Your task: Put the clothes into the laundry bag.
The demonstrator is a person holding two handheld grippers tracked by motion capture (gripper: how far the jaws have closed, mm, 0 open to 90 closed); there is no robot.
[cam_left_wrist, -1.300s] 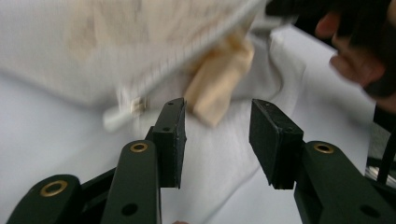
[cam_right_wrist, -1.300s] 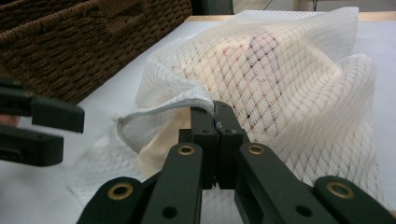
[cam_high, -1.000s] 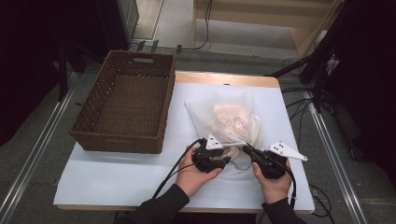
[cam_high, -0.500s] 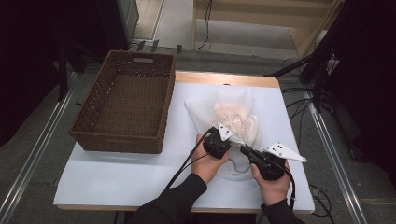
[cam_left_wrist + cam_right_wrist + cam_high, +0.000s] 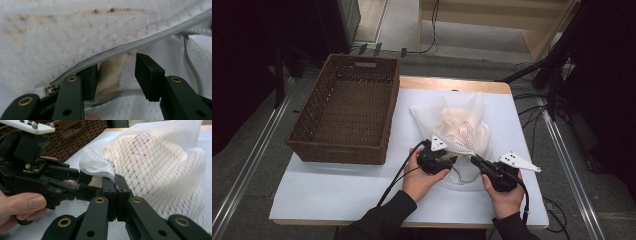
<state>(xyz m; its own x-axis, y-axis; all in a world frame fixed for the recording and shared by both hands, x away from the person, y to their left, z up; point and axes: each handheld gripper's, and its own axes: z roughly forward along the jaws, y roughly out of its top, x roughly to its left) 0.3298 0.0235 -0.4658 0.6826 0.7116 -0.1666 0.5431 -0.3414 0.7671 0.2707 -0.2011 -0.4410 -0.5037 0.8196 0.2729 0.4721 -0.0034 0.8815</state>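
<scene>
White mesh laundry bag lies on the right half of the white table, stuffed with something pale, to the right of a brown wicker basket on the left side. At the bag's near edge, the right gripper has its jaws pinched together on a fold of the mesh. The left gripper, just beside it, has its jaws spread apart at the grey zipper, reaching into the opening.
</scene>
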